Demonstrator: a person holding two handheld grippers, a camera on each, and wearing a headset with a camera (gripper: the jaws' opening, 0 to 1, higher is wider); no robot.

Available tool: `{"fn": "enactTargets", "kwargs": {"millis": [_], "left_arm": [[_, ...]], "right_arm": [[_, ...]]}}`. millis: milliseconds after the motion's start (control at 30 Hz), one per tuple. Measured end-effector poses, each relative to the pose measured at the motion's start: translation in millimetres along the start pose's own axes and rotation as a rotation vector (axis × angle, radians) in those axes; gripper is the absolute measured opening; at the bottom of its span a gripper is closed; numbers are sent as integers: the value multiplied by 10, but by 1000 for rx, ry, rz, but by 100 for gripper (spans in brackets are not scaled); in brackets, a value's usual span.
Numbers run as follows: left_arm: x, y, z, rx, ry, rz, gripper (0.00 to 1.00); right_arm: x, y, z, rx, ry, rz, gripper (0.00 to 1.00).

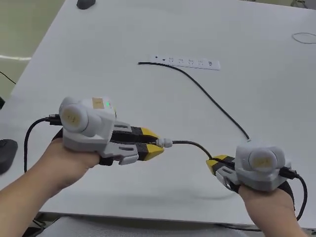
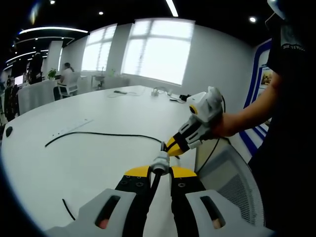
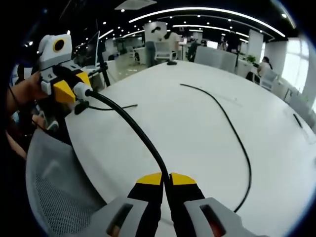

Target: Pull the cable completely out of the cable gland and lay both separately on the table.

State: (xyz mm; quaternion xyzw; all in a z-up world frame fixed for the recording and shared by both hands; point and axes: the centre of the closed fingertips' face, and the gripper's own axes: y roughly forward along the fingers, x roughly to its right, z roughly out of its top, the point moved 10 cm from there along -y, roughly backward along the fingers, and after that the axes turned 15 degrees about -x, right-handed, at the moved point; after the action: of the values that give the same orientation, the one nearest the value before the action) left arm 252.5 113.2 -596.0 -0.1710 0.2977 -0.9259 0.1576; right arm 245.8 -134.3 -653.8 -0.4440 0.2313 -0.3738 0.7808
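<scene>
Cable (image 1: 190, 143) and cable gland (image 1: 166, 143) are not separated: the black cable comes out from the end of the gland and makes a low arc over to my right gripper (image 1: 213, 162). My left gripper (image 1: 159, 144) is pinching the small pale gland between its yellow tips, with one jaw close on each side of it. In the left gripper view the gland sits exactly at the tips. A dark piece continues back between the jaws, and I cannot tell how far it goes.

My right gripper has its jaws pressed together on the cable, with almost no gap between them. In the right gripper view the cable rises from the tips and bends away to the left, up to the gland. I hold both grippers above the white table (image 1: 148, 187), near its front edge. They are near each other but not touching, and only the cable joins them.

Further away on the table lies a white power strip (image 1: 185, 62). Its black cord (image 1: 212, 101) lies flat and runs in a curve toward my right side, where it goes out of sight behind the right gripper. At the far edge there is a dark rounded object (image 1: 86, 4), and at the far right a thin wire loop (image 1: 304, 37).
</scene>
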Motion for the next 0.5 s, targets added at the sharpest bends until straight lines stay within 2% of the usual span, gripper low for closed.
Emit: {"fn": "enactTargets", "kwargs": {"millis": [133,267,500], "left_arm": [[-4,-11,-6,0,-4,4,15],[-3,-21,-5,-2,-4,7,15],[-3,-28,-14,-9,-11,11,15]], "right_arm": [[-16,9,15,-9,0,5,0],[-37,-19,42,6,-40,-5,1],[-58,-86,3,2,-72,25,3]]}}
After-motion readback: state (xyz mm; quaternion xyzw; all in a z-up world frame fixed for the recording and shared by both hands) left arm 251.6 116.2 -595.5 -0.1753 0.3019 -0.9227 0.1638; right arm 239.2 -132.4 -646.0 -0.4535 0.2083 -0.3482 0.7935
